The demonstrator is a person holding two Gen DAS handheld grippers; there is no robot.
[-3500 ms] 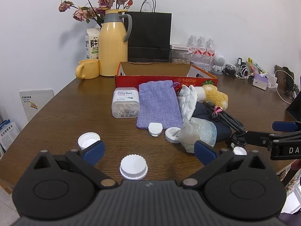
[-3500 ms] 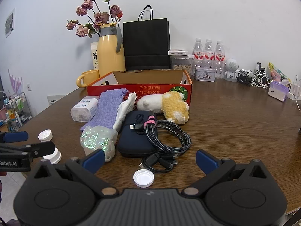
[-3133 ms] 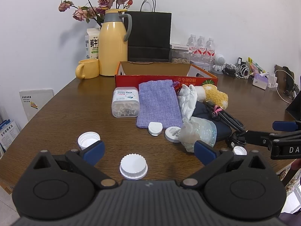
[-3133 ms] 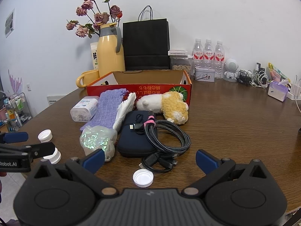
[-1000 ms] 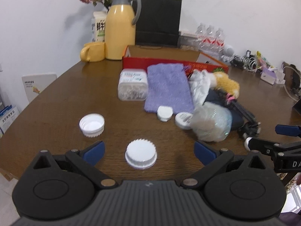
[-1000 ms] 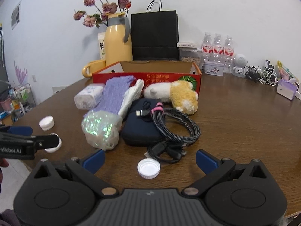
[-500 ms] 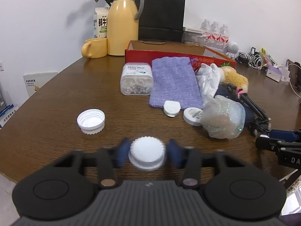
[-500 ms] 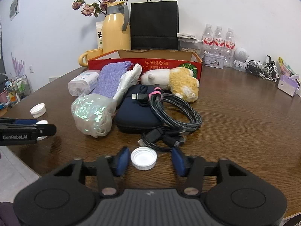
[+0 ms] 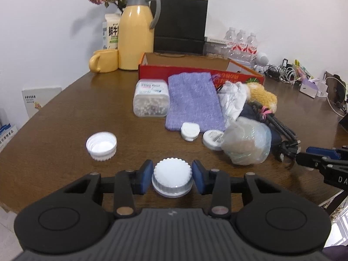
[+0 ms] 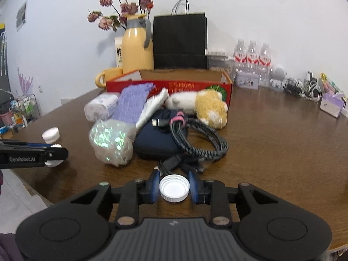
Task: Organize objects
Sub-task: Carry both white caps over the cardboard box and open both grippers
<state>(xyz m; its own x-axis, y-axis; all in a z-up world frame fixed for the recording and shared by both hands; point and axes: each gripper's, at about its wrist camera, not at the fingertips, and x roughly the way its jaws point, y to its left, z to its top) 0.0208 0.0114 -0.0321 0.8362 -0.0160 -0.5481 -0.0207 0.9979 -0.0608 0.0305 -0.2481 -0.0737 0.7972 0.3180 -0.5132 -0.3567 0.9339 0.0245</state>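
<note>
**Both tongs on caps; box not yet loaded**

Left tongs (image 9: 171, 179): pads sit against the sides of a ridged white cap (image 9: 172, 176), closed side up, at the near edge of the desk (image 9: 65, 117). They pinch it; the cap looks to be resting on the wood, not lifted.

Right tongs (image 10: 174, 187): jaws closing on a smaller white cap (image 10: 174, 187), open side up, also at the near edge. The cap is between the pads, which appear to touch its rim.

Elsewhere on the desk:
- a third cap (image 9: 101, 145), open side up, left of the left tongs, loose
- a clear jar of beads (image 9: 151, 101), a purple pouch (image 9: 193, 101), two small round white cases (image 9: 190, 131) just near the pouch
- a crumpled plastic bag (image 10: 112, 141), a dark zip case (image 10: 156, 139) with a coiled cable (image 10: 200, 139) on it, a plush toy (image 10: 208, 106)

The red cardboard box (image 10: 184, 82) at the far side shows nothing inside from these angles, though its floor is hidden.

Judgement: early stage. Nothing appears sorted yet. Two caps are being picked up; the third cap and the whole middle pile remain.
</note>
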